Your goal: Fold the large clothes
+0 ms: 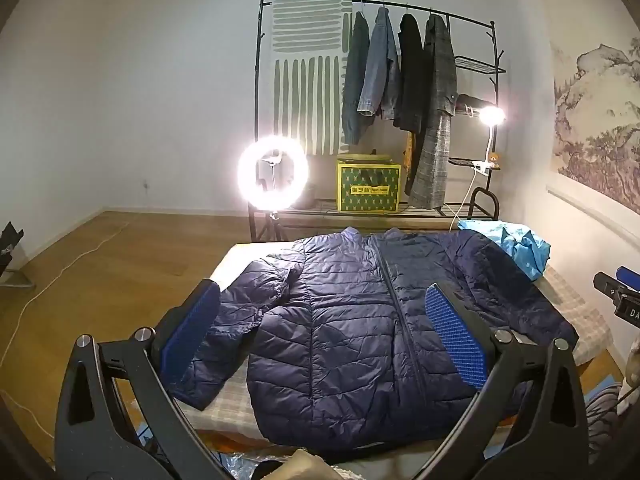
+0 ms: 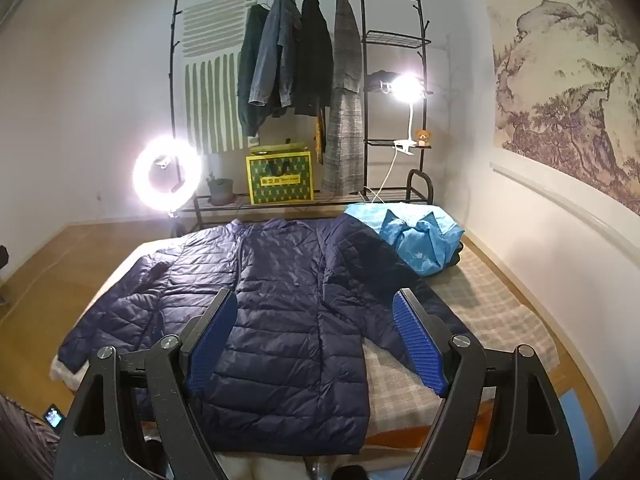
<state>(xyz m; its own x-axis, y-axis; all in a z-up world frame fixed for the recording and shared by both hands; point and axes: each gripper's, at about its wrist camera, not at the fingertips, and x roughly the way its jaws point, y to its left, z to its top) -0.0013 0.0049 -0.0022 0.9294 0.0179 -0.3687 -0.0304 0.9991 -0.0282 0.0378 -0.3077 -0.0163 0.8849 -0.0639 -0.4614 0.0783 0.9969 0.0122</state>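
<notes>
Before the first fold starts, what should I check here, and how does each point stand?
1. Navy puffer jacket spread flat, front up: ok.
2. Both sleeves laid out to the sides: ok.
3. Left tool open, holding nothing: ok.
4. Right tool open, holding nothing: ok.
5. Blue garment off the jacket: not ok, it rests against the far shoulder.
6. Zipper fully closed: cannot tell.

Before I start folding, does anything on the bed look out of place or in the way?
Yes. A crumpled light-blue garment lies bunched at the bed's far right corner, against the shoulder of the navy quilted puffer jacket. The jacket itself lies flat, front up, sleeves spread. Both grippers are open and hold nothing.
</notes>
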